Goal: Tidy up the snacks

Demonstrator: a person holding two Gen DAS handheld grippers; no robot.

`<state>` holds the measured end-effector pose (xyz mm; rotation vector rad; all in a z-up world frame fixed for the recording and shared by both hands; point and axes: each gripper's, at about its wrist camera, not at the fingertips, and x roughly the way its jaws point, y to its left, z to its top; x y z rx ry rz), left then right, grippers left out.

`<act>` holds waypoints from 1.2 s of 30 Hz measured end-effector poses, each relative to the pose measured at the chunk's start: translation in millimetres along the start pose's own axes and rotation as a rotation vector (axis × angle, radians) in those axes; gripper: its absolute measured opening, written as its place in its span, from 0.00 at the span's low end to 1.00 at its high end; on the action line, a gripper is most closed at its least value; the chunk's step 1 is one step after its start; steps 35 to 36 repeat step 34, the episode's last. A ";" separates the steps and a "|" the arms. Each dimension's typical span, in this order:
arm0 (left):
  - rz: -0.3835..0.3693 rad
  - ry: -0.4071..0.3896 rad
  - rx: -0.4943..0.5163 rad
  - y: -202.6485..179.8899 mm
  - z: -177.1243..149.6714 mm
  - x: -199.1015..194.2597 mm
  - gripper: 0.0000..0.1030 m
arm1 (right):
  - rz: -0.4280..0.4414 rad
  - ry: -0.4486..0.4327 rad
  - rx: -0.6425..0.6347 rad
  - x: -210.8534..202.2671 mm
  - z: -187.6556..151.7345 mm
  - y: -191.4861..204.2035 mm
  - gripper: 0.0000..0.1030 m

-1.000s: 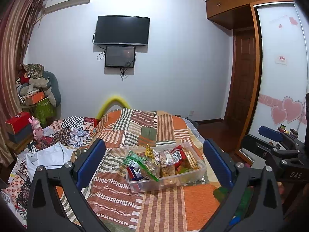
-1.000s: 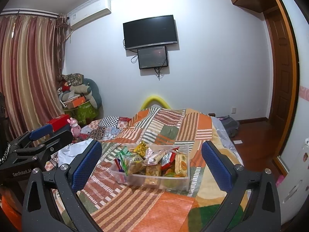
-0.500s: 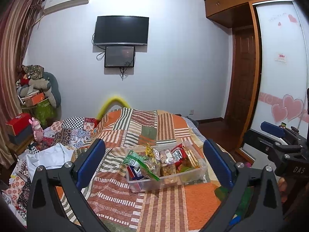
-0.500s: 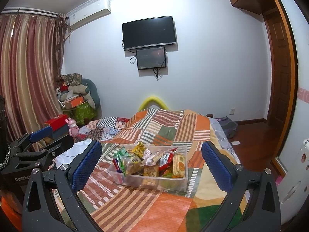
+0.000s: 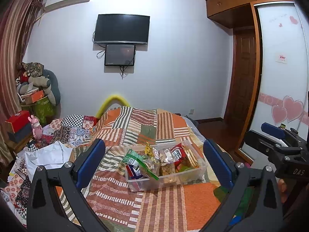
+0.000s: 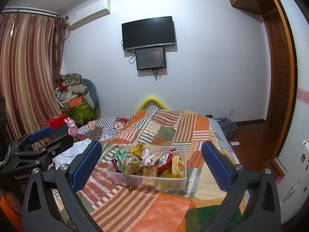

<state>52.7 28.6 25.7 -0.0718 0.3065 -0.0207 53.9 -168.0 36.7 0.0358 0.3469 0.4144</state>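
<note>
Low in each frame, the left gripper (image 5: 154,162) and right gripper (image 6: 151,160) both gape wide with nothing held, and beyond them, centre frame, the clear snack box (image 5: 190,176) full of packets sits on the patchwork bedspread (image 5: 146,123), the wall-mounted TV (image 5: 122,29) above.

A home bedroom: quilt-covered bed (image 5: 146,127), wall-mounted TV (image 5: 121,29), curtains (image 6: 29,73), wooden wardrobe (image 5: 231,5)
</note>
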 end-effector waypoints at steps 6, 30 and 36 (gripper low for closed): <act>-0.009 0.000 0.007 -1.1 -1.0 -0.4 1.00 | -0.001 0.001 -0.002 0.5 1.3 -0.1 1.00; -0.026 -0.009 0.020 -8.5 2.5 -5.6 1.00 | 0.008 0.002 0.002 2.9 -1.6 -3.3 1.00; -0.028 -0.003 0.022 -9.7 2.3 -4.9 1.00 | 0.012 -0.001 0.007 3.2 -1.8 -4.5 1.00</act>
